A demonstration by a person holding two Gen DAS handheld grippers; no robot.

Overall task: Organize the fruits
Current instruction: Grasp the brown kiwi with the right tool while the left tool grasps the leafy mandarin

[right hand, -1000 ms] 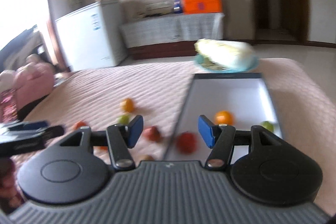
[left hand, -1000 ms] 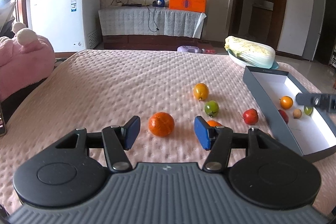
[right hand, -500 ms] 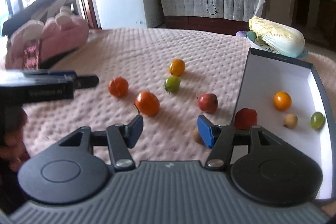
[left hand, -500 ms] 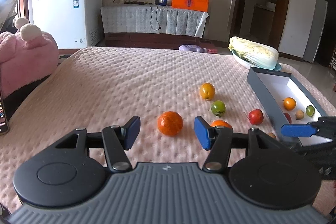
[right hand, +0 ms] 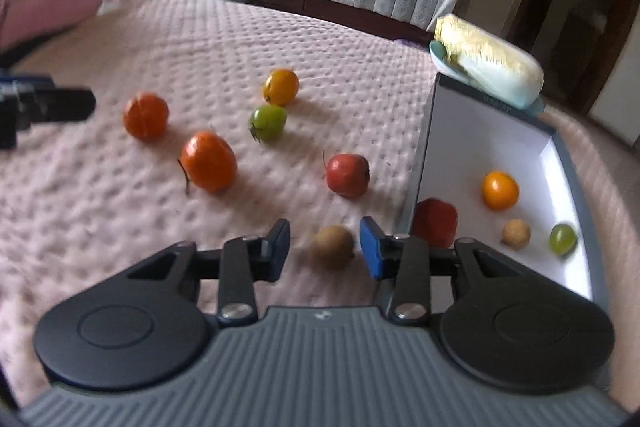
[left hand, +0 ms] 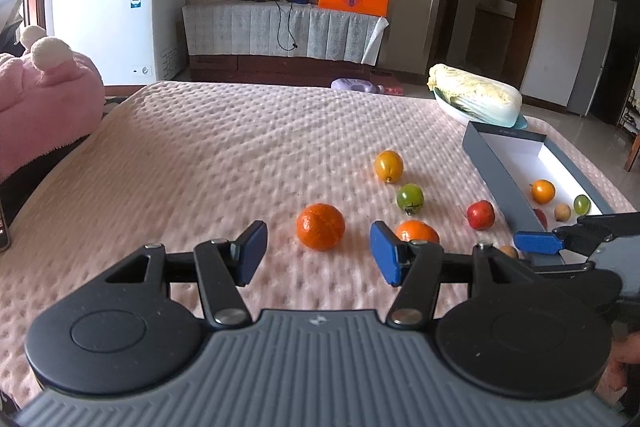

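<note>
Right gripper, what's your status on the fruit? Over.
Right gripper closing around small brown fruit, pads not touching yet. Left gripper open, empty, facing an orange. Box wall close alongside.

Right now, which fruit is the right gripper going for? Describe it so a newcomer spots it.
Find the grey box at the right of the pink cover. By its near left corner lies a small tan fruit, between the closing, not yet touching jaws of the right gripper. It is the only dull brown fruit outside the box.

Box wall [right hand: 416, 171] blocks right of brown fruit [right hand: 333, 245]; left blanket [right hand: 120, 219] clear
</note>
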